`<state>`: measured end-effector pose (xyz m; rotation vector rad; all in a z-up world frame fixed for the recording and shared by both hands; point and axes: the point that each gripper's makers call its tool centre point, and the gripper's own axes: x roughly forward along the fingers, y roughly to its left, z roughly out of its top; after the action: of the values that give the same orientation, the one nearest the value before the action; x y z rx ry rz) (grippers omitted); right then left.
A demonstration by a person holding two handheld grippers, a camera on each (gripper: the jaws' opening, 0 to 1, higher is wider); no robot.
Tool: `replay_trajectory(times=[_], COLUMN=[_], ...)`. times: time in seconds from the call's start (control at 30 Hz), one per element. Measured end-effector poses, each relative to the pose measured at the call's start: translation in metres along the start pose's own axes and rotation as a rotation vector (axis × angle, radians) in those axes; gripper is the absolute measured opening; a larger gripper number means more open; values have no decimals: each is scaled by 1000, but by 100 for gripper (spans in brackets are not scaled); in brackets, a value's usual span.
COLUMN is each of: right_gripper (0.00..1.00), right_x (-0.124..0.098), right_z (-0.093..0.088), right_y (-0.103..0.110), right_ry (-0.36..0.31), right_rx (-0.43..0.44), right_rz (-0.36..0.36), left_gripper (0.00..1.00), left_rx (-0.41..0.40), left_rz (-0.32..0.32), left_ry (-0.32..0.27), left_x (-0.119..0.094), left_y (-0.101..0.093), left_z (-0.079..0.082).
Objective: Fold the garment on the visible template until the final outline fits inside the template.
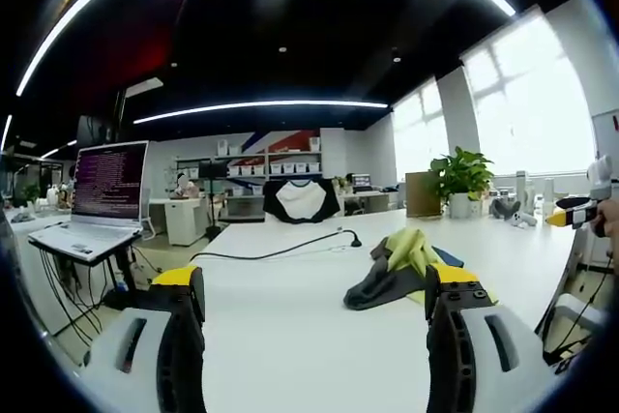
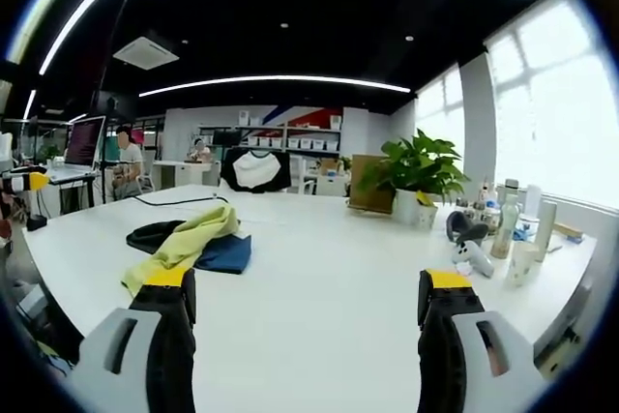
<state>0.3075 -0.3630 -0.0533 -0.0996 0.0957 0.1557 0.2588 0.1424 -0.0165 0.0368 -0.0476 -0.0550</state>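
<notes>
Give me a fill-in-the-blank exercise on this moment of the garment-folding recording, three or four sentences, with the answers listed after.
1. The crumpled garment lies on a ____ table.
2. The jaws of the left gripper and the right gripper stand ____, holding nothing.
3. In the left gripper view, an open ____ sits on a stand at the table's left side.
4. In the right gripper view, a potted ____ stands on the table near the windows.

Missing words: white; open; laptop; plant

garment (image 1: 401, 268): crumpled yellow, dark grey and blue heap, unfolded
place: on white table (image 1: 290, 326), centre-right in left gripper view; left of centre (image 2: 189, 239) in right gripper view
</notes>
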Motion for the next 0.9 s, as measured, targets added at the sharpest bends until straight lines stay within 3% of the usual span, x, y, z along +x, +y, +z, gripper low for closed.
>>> replay_trajectory(times=[0.9], right_gripper=[98], right_x=[1], right_z=[-1], right_y=[1], right_ry=[5], right_rx=[3], right_rz=[7], left_gripper=[100], left_rx=[-2], left_rz=[-5], left_ry=[8], left_x=[3], left_y=[-2], left_z=[-3])
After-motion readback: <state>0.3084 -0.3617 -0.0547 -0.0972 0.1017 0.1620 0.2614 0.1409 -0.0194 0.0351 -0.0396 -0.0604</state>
